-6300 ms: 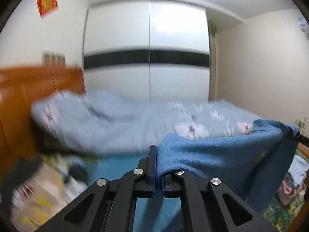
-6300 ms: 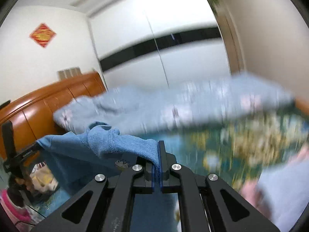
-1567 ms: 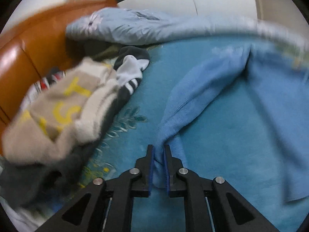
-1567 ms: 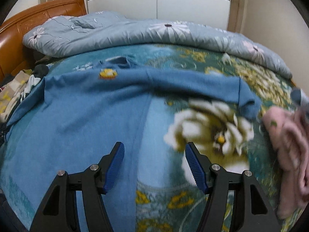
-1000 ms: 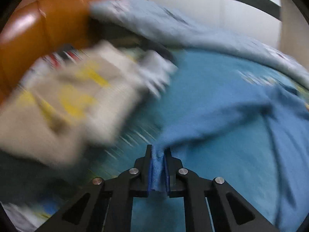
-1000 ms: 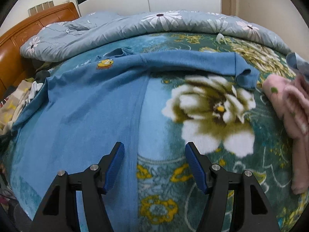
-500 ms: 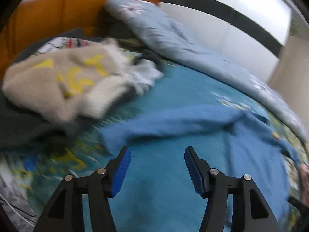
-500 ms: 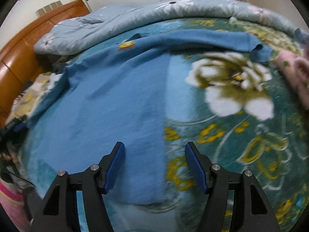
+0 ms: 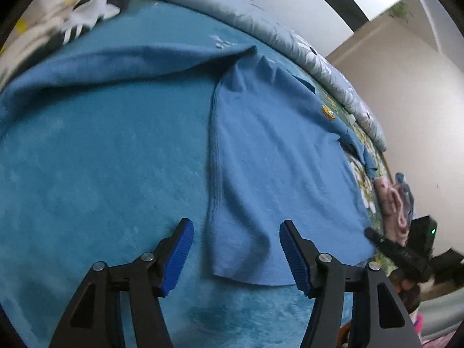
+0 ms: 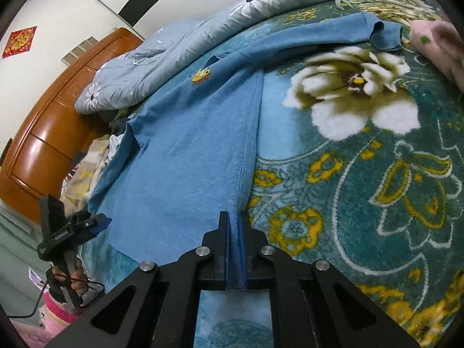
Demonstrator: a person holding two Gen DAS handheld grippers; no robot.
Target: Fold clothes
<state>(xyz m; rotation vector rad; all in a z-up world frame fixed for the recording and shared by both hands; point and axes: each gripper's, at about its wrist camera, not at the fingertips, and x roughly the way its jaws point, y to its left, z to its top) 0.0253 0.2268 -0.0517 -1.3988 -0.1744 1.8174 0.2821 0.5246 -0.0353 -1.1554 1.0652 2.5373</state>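
So the blue sweater [image 10: 185, 150] was laid out flat, front up, on the bed's floral blanket [image 10: 377, 179], both sleeves spread out to the sides and a little yellow badge [image 10: 201, 74] near the chest. Looked to me like the start of the actual fold: garment spread, bottom corners being picked up.

The right tongs [image 10: 235, 226] were clenched on the hem corner of the sweater, right at the side seam, held low over the blanket and pointing up along the seam toward the shoulder. The left tongs [image 9: 233, 249] were released, jaws wide, hovering just above the other hem corner [image 9: 232, 264] with the fabric edge sitting between the pads but not pinched yet.

My guess for the next move: left needs to drop a bit and close on that corner, then both lift together and carry the hem up toward the collar. There's a pile of other clothes [image 9: 58, 14] by the headboard and a pink garment [image 10: 435, 46] off to the right, both out of the way.
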